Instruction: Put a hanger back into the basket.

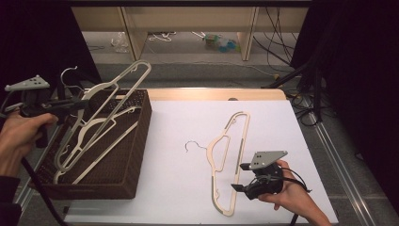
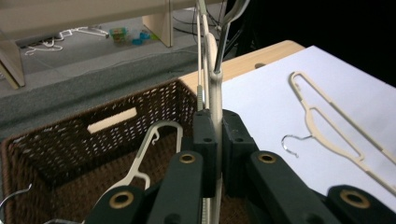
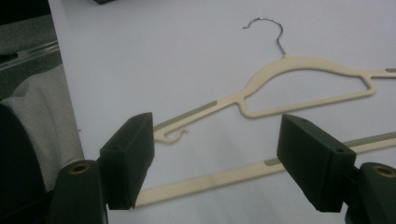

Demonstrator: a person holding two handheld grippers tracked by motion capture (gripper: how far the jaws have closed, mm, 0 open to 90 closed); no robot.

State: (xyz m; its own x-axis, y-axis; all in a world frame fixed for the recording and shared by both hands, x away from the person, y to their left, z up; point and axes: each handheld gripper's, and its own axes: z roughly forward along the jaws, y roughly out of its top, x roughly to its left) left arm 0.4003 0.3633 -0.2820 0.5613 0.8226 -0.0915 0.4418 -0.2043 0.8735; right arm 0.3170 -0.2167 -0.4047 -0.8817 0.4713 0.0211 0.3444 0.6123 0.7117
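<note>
The left gripper [image 1: 80, 101], clamped on a thin, light, stiff and likely slick hanger [image 1: 110, 89] tilted over the basket [image 1: 136, 141], probably grips best on its flat arm, while the right gripper [image 1: 242, 176] gapes empty over the hanger on the table [image 1: 226, 155].

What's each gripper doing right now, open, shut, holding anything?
Left gripper: shut on a hanger, lifted above the basket.
Right gripper: open, holding nothing, over the hanger on the table.

Grey carpeted floor [image 1: 197, 70], wooden shelf legs [image 1: 134, 35], loose cables [image 1: 277, 44], dark surroundings.
</note>
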